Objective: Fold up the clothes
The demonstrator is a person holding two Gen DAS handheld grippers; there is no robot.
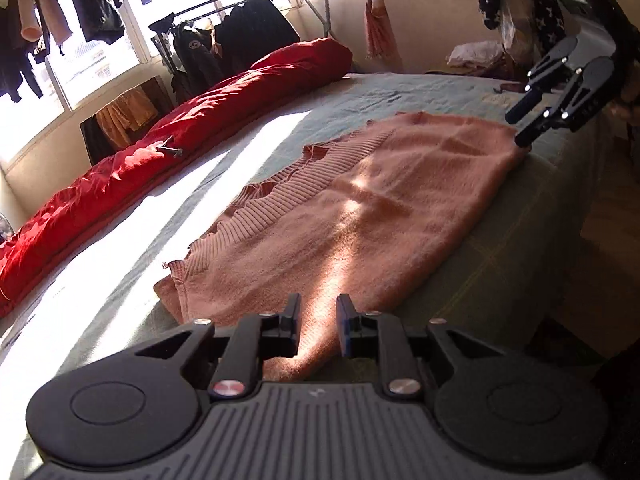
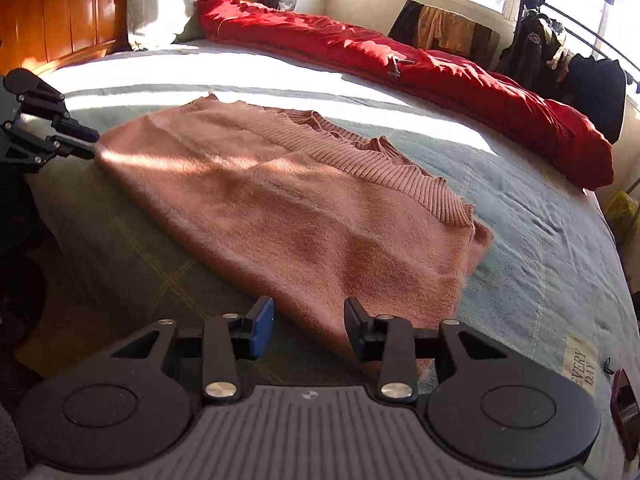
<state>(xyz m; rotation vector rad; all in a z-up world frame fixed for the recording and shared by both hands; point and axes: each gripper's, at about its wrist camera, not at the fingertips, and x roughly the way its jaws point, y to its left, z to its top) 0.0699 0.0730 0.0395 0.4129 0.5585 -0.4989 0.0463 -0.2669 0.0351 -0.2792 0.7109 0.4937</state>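
A pink knitted sweater point(image 1: 360, 208) lies flat near the bed's side edge, its ribbed hem toward the red duvet. My left gripper point(image 1: 318, 320) is open at one end of it, with the fabric's edge showing between the fingers. The right wrist view has this gripper point(image 2: 89, 144) at the sweater's point(image 2: 280, 208) far left corner. My right gripper point(image 2: 310, 324) is open over the opposite end, a corner of the knit lying between its fingers. In the left wrist view it point(image 1: 516, 130) hangs at the far corner. Neither is closed on the cloth.
The bed point(image 2: 540, 240) has a grey-green checked cover with bright sun patches. A rolled red duvet point(image 2: 440, 76) runs along its far side, and a pillow point(image 2: 160, 12) rests against the wooden headboard point(image 2: 60, 20). A clothes rack point(image 1: 248, 28) with dark jackets stands by the window.
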